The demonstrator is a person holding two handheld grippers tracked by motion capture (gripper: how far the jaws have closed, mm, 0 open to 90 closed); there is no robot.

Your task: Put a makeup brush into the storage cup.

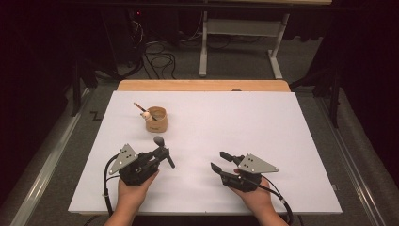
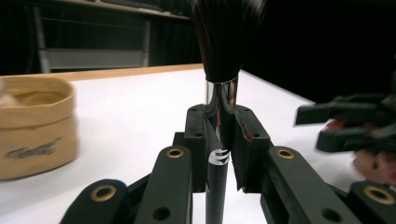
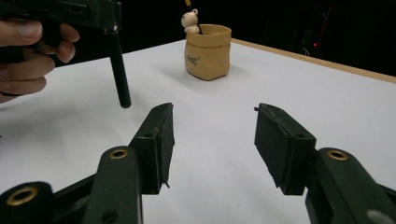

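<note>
The left gripper (image 1: 162, 151) has its jaws clamped on a black makeup brush (image 2: 218, 93), held above the surface (image 1: 244, 122) toward its near-left corner. The right gripper (image 1: 221, 160) has its jaws apart, empty, by the near edge.

Pouch (image 1: 156, 119) on table (image 1: 282, 141) (far left), brush (image 1: 163, 149) before it, right gripper (image 1: 220, 160) rightward.

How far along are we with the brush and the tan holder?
Done: a bear-topped pen already stands in the tan holder. In hand: the left gripper is shut on the makeup brush, clear of the white table. Left: the brush is not yet in the holder. The right gripper is open and holds nothing.
</note>
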